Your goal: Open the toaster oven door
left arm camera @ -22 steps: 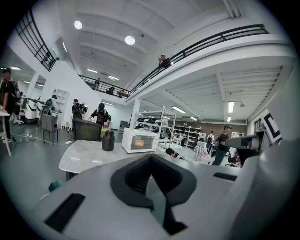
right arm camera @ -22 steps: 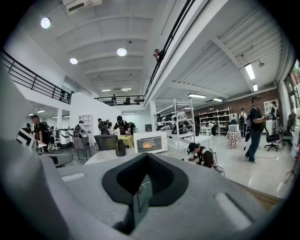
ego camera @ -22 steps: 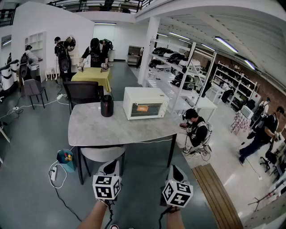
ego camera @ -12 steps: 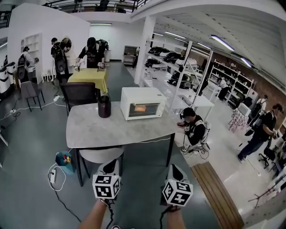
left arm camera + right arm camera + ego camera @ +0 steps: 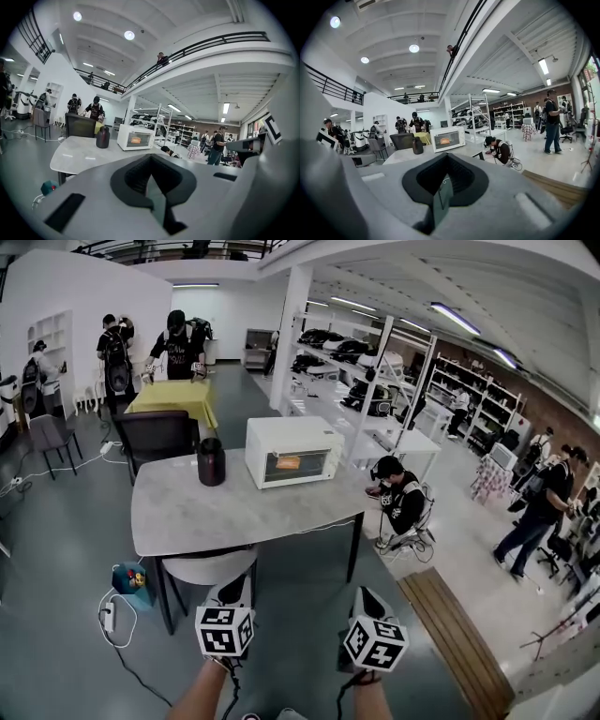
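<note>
The white boxy metal toaster oven sits well ahead, centred between my left tongs and right tongs; both pressed together, empty.

The toaster oven is smooth white painted metal with a glossy glass door. The table beneath it has a matt, marbled grey top. The jar beside it looks dark and smooth.

The person's left forearm and right forearm reach forward side by side, a clear gap between them. The left gripper and right gripper both point ahead and tip slightly downward, roughly parallel. Each pair of jaws is pressed together with nothing between them, and both grippers hang in open air.
</note>
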A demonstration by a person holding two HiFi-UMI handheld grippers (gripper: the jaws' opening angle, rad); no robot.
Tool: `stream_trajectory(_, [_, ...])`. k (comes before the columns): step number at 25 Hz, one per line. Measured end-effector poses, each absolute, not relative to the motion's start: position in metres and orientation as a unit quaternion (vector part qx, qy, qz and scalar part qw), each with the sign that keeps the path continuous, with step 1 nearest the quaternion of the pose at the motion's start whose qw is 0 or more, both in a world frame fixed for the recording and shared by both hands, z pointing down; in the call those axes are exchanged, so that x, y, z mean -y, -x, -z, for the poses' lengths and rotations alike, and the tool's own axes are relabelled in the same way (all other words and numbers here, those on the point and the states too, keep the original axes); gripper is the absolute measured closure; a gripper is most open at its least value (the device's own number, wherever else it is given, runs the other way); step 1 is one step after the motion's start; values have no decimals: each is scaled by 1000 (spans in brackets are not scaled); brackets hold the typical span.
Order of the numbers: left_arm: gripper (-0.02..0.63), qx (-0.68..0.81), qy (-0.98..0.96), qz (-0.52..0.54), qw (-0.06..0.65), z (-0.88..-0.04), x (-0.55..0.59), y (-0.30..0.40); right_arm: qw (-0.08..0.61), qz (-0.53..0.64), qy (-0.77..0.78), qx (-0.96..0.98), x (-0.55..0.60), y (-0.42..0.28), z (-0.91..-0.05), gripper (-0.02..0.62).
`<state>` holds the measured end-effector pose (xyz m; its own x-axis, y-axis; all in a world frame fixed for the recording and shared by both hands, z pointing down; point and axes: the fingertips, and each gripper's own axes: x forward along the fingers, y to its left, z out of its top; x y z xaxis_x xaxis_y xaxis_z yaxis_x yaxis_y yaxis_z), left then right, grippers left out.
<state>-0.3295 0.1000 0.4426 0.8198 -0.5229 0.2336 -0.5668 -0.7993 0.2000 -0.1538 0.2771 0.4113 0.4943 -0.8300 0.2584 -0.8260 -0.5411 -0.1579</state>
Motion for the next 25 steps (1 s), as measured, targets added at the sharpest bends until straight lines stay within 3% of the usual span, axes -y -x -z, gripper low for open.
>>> stream_trajectory(9, [611,283,-947,-97,118,-450,-59,282,10,163,874,-459,-243,104,-423,591])
stream_trajectory(25, [611,320,-936,-96,109,-443,49,124,-4,158,848,-505,-117,-70,-413,591])
